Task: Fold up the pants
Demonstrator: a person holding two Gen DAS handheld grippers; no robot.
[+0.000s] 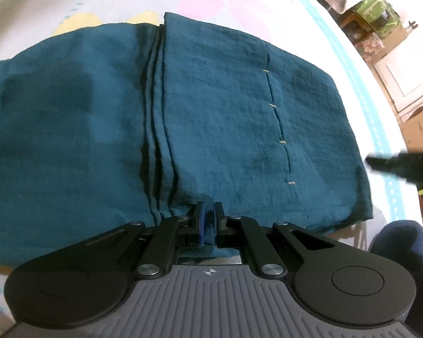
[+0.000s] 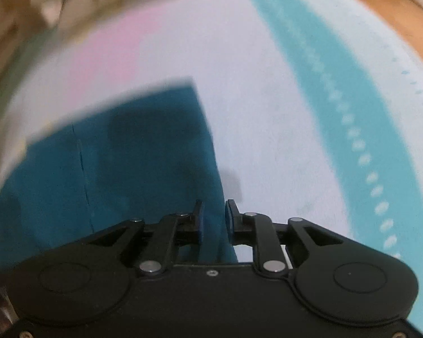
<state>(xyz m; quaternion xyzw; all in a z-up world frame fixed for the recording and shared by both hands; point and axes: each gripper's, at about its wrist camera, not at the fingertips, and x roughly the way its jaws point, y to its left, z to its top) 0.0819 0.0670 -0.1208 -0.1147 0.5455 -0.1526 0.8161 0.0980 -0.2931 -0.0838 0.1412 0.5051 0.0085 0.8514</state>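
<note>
Teal pants [image 1: 211,107] lie partly folded on the bed [image 1: 338,42], their long axis running left to right before us. Nearest, our left gripper [image 1: 208,219] pinches the near hem. Our right gripper [image 2: 215,219] is part spread astride the right edge, gripping nothing. Beyond lies patterned bedsheet.

A white bed cover [image 1: 338,42] printed with pink and yellow shapes and a turquoise band [image 2: 338,90] of pale dashes carries everything. Teal pants [image 1: 225,112] lie flat and folded directly on it, stacked hem edges running across the middle and a seam with pale stitches on the right part. In the blurred right wrist view, the pants' [image 2: 127,155] corner seems to rest on plain white.
</note>
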